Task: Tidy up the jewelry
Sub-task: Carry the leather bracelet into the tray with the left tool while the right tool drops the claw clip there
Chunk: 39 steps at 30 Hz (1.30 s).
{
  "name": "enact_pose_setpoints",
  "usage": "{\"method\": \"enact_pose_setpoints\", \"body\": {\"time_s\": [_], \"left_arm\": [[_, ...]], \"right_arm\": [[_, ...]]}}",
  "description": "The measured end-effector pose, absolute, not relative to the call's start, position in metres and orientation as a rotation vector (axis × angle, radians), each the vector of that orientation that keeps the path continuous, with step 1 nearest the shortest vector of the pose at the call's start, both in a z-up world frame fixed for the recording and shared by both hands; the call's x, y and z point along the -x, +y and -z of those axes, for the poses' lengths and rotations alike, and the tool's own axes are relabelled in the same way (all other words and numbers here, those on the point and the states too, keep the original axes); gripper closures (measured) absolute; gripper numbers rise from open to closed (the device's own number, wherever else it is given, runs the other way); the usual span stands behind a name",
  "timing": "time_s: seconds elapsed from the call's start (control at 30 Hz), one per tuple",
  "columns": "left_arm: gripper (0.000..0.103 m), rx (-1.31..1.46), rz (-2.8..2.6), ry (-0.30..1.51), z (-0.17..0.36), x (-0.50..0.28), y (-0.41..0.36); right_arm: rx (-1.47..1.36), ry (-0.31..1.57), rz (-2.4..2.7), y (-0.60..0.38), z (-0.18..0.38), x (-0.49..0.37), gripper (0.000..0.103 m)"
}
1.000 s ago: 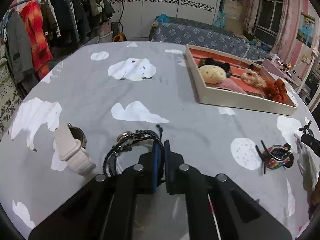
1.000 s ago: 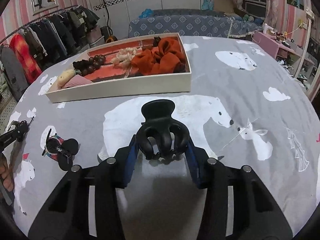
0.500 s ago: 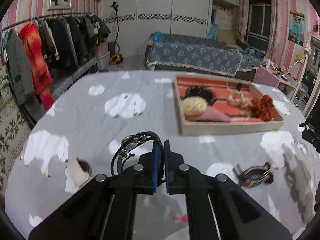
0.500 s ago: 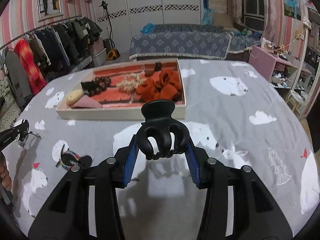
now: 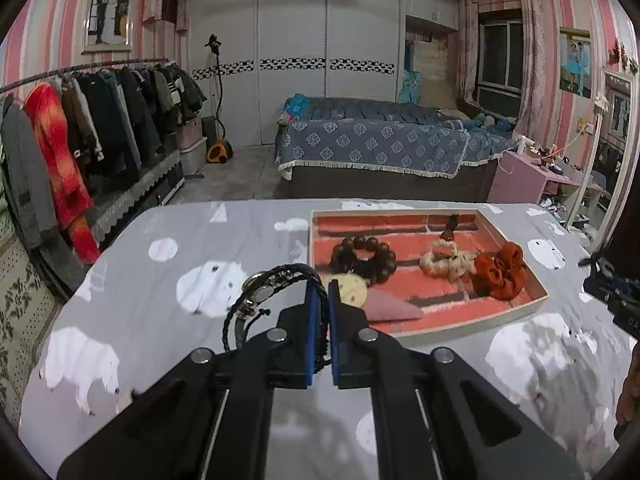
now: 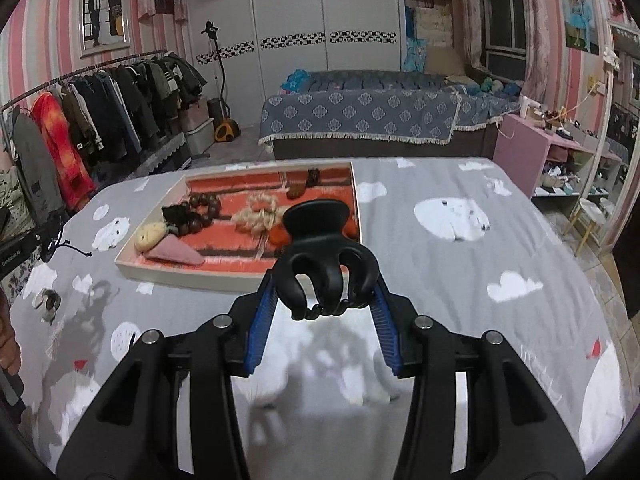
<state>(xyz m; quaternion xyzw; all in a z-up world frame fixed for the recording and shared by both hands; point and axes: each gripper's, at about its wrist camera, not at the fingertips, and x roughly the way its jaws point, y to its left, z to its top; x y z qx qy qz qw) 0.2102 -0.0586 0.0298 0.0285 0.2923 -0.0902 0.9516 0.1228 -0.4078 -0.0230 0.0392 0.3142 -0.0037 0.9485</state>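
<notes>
My left gripper (image 5: 323,292) is shut on a black braided bracelet (image 5: 264,296) with metal charms, held up above the grey table. My right gripper (image 6: 324,280) is shut on a black hair claw clip (image 6: 322,256), also lifted off the table. Ahead of both lies a cream tray (image 5: 472,322) (image 6: 188,276) with a red lining. Inside it are a dark bead bracelet (image 5: 362,258), a cream scrunchie (image 5: 442,258), an orange scrunchie (image 5: 500,270) and a round beige piece on a pink cone (image 5: 384,306). The claw clip hides the orange scrunchie in the right wrist view.
A grey cloth (image 5: 160,280) with white bears and clouds covers the table. A watch (image 6: 48,302) lies at its left side in the right wrist view. Beyond the table are a clothes rack (image 5: 80,128), a bed (image 5: 376,144) and a pink side table (image 6: 532,144).
Both grippers have risen with their items, and the table and tray have dropped lower in view. The white watch and the striped clip have slipped out of the left wrist view.
</notes>
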Motion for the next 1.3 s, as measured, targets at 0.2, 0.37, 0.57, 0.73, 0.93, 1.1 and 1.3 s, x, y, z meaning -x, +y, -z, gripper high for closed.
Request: {"method": "enact_pose_setpoints", "body": {"time_s": [0.2, 0.37, 0.57, 0.73, 0.93, 1.1, 1.3], "left_arm": [[0.097, -0.104, 0.209, 0.596, -0.033, -0.241, -0.086], [0.097, -0.103, 0.223, 0.596, -0.028, -0.272, -0.104], [0.097, -0.059, 0.245, 0.614, -0.023, -0.310, -0.110], [0.097, -0.029, 0.258, 0.595, -0.020, -0.332, -0.109], [0.097, 0.004, 0.280, 0.576, -0.023, -0.352, -0.100], [0.097, 0.011, 0.253, 0.613, -0.006, -0.372, -0.099], [0.097, 0.011, 0.271, 0.676, 0.020, -0.381, -0.109]], "right_arm": [[-0.067, 0.599, 0.001, -0.406, 0.007, -0.156, 0.057], [-0.077, 0.589, -0.017, -0.399, -0.001, -0.188, 0.057], [-0.078, 0.569, -0.031, -0.389, -0.010, -0.226, 0.057], [-0.088, 0.577, -0.036, -0.386, -0.006, -0.259, 0.057], [-0.086, 0.596, -0.018, -0.386, 0.007, -0.293, 0.057], [-0.084, 0.607, 0.001, -0.392, 0.018, -0.309, 0.057], [-0.076, 0.661, -0.015, -0.385, 0.046, -0.330, 0.057]]}}
